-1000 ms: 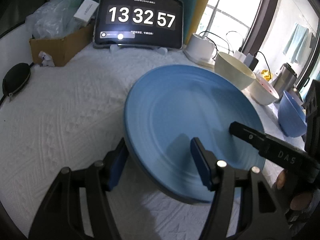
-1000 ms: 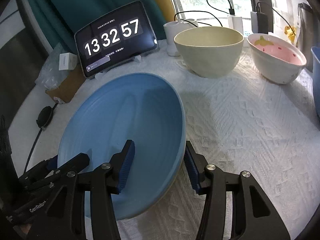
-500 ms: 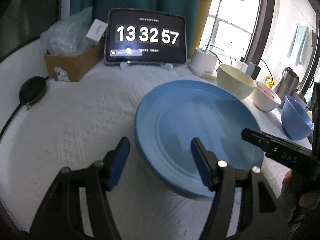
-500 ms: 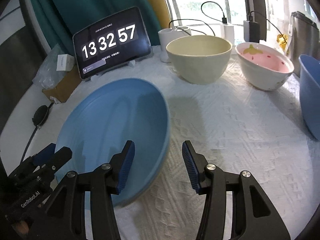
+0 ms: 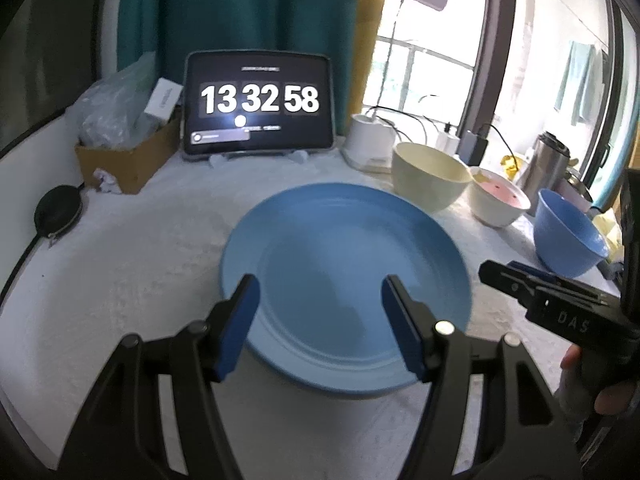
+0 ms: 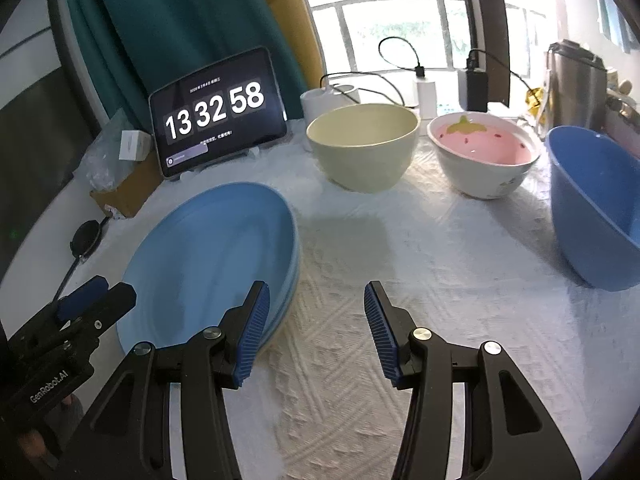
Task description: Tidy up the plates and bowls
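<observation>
You work on a table covered with a white textured cloth (image 6: 440,272), in front of a teal curtain (image 5: 240,8) and a bright window (image 6: 384,28). A tablet clock (image 5: 259,102) stands at the back. The blue plate (image 5: 344,280) lies flat on the cloth. Your left gripper (image 5: 320,320) is spread and empty above the plate's near rim, not touching it. Your right gripper (image 6: 314,330) is also spread and empty, over bare cloth, with the plate just beside its left finger. The cream bowl (image 6: 364,146), pink bowl (image 6: 484,160) and blue bowl (image 6: 596,208) stand in a row behind

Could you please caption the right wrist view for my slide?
Open right claw above white cloth beside stacked round blue plates; three bowls behind.
</observation>
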{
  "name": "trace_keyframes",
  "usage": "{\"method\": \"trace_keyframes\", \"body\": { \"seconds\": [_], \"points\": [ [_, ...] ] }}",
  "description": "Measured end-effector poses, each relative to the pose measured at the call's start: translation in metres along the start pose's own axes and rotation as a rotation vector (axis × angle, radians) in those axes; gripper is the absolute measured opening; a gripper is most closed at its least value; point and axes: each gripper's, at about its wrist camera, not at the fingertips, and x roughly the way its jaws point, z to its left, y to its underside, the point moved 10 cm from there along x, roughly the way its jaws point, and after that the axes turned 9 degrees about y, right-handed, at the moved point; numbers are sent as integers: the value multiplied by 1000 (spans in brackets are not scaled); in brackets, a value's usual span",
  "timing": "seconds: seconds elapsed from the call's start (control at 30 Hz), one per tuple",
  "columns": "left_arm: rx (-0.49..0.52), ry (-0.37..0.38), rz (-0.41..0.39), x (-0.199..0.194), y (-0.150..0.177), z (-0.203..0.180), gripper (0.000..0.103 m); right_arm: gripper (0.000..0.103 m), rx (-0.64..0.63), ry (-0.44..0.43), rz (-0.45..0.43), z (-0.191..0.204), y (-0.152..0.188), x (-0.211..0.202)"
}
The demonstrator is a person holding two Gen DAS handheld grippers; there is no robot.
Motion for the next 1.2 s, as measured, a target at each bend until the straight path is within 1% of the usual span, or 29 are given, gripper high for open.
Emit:
{"method": "trace_keyframes", "body": {
  "seconds": [0.77, 1.2],
  "points": [
    [124, 100, 0, 3, -8, -92, 65, 52, 66, 55, -90, -72, 0, -39],
    [176, 153, -19, 6, -15, -143, 65, 52, 114, 87, -135, -114, -2, -61]
  ]
}}
